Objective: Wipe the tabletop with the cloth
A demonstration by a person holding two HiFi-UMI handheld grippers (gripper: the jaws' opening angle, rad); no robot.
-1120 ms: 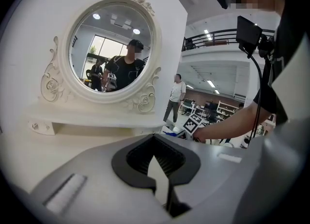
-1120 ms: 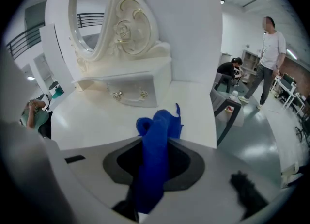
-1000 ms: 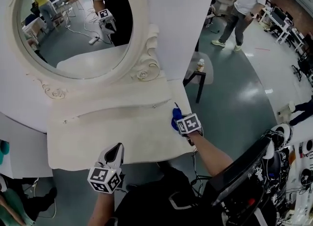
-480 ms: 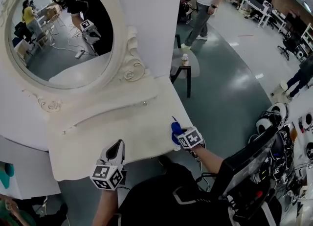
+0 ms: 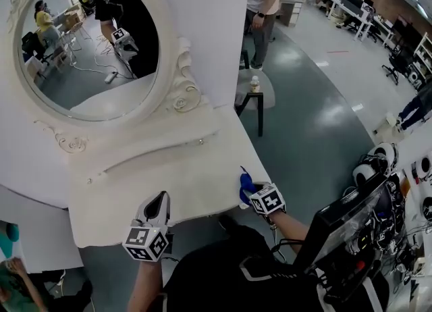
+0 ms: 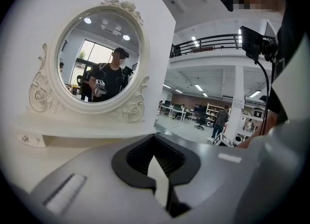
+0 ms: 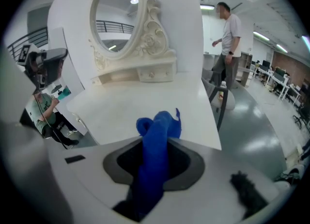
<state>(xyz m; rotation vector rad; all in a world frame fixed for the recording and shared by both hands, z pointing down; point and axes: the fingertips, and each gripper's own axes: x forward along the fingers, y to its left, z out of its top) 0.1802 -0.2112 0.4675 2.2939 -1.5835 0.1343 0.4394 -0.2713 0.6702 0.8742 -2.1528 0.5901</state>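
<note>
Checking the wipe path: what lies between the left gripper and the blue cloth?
Head view: only bare tabletop lies between the left gripper and the cloth.

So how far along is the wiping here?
Done: blue cloth clamped in the right gripper. In hand: cloth at the front right corner of the tabletop; left gripper shut, empty, at the front edge. Left: the surface shows no wipe traces, so covered area cannot be told.

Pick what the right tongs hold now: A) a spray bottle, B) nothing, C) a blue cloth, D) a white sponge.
C: the right gripper view shows the right tongs shut on a crumpled blue cloth, which sticks out past them over the white tabletop.
</note>
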